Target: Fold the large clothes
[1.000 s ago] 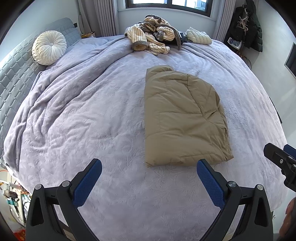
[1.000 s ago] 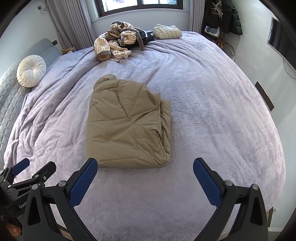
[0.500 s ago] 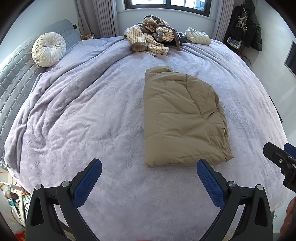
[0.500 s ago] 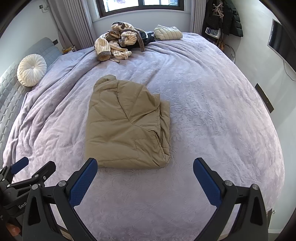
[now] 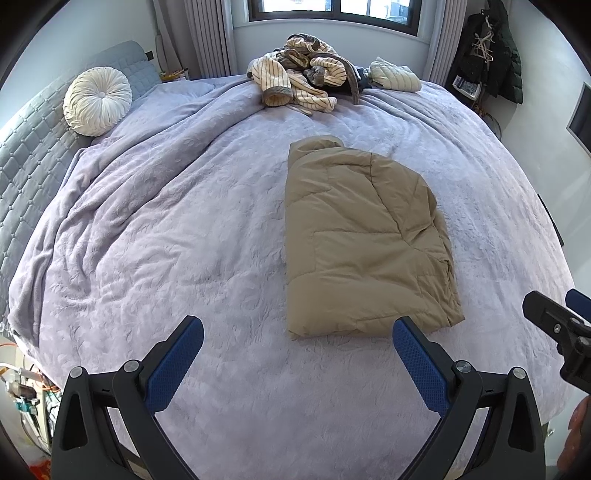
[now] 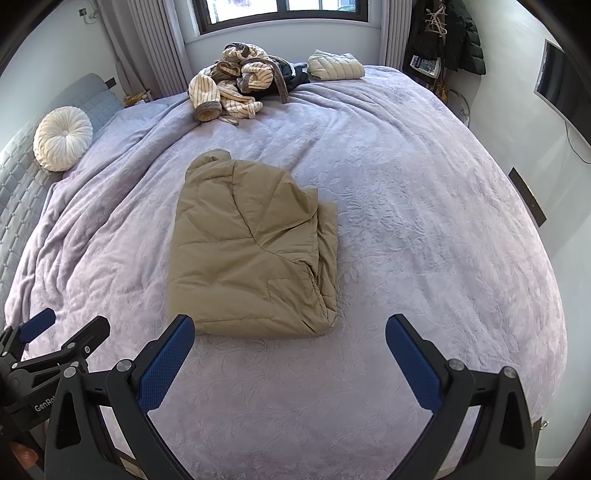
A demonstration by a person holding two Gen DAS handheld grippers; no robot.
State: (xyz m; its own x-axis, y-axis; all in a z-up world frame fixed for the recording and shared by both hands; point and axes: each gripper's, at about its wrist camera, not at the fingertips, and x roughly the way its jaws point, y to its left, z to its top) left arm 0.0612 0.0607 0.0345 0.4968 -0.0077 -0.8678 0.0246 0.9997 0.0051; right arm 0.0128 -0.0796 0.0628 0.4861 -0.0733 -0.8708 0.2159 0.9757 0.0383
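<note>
A home bedroom: a wide bed (image 5: 184, 240) under a lilac blanket, a quilted headboard (image 5: 26, 147) with a round cushion (image 5: 96, 100), curtains (image 6: 155, 48) beside a window (image 6: 280, 9), coats (image 6: 448, 33) hanging in the corner.

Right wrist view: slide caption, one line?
Open right hand-held gripper hovers before a folded tan puffer jacket on the lavender bedspread; unfolded striped clothes wait near the window.

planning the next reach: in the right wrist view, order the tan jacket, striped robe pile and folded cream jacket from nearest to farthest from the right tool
1. tan jacket: mid-bed, just ahead of the open right tool, slightly left.
2. striped robe pile: far end of the bed, left of centre.
3. folded cream jacket: far end by the window, right of the pile, slightly farther.
</note>
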